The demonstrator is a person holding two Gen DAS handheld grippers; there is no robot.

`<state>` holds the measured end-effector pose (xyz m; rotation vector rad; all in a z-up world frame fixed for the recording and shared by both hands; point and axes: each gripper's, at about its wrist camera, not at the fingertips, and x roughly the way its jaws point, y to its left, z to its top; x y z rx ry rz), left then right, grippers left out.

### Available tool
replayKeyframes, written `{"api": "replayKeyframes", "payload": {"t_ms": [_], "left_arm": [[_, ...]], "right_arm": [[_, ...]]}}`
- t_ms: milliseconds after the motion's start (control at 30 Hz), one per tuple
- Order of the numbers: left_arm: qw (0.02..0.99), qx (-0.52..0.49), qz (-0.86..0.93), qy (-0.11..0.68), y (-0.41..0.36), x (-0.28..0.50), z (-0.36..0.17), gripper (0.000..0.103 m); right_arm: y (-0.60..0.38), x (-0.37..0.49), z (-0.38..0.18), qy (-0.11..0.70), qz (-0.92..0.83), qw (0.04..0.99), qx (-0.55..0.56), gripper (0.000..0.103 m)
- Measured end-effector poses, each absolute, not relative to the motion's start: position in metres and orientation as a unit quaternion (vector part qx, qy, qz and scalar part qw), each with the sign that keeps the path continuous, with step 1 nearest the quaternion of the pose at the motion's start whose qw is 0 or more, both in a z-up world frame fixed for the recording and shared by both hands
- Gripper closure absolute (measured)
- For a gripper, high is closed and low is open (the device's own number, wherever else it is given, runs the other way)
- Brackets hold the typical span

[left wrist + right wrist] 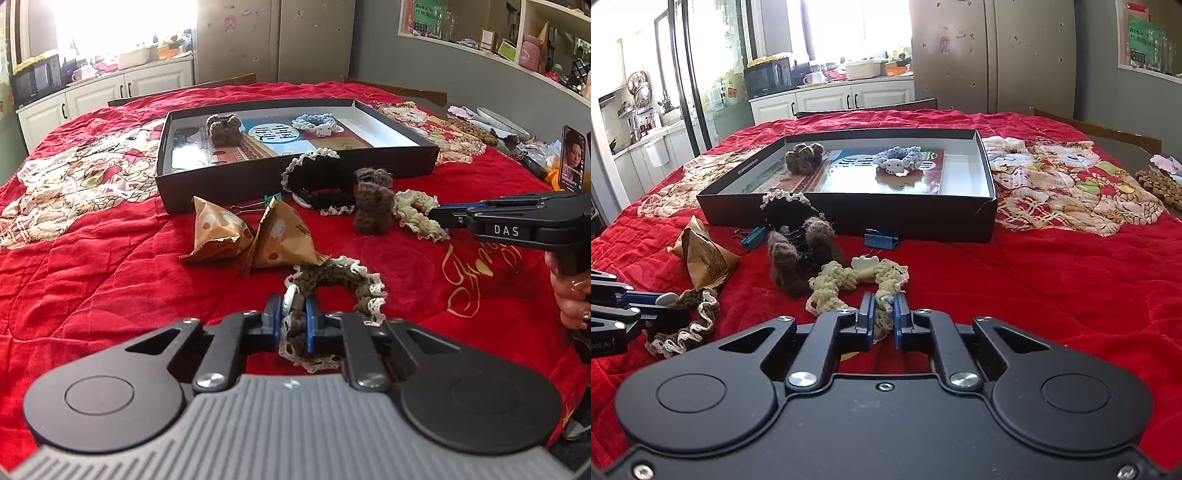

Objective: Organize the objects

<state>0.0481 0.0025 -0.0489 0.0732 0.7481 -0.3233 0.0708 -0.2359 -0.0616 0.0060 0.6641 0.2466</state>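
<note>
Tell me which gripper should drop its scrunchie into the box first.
Right, probably. Both are shut on scrunchies, but the right gripper with the cream scrunchie sits nearer the box than the left gripper.

Red quilted cloth (110, 266), black box (849, 216), brown lace-edged scrunchie (343, 284).

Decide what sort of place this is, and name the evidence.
Most likely a home kitchen-diner: a microwave on white cabinets, a fridge with stickers, and a table under a red quilt.
</note>
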Motion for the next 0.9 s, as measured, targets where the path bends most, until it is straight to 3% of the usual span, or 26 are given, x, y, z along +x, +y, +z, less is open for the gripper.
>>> {"api": "replayKeyframes", "payload": {"t_ms": [900], "left_arm": [[0.931,0.039,-0.172,0.319,0.000,0.032,-0.015,0.088]], "right_arm": [[-0.235,0.048,-0.031,0.265,0.125,0.956,-0.025,0.095]]}}
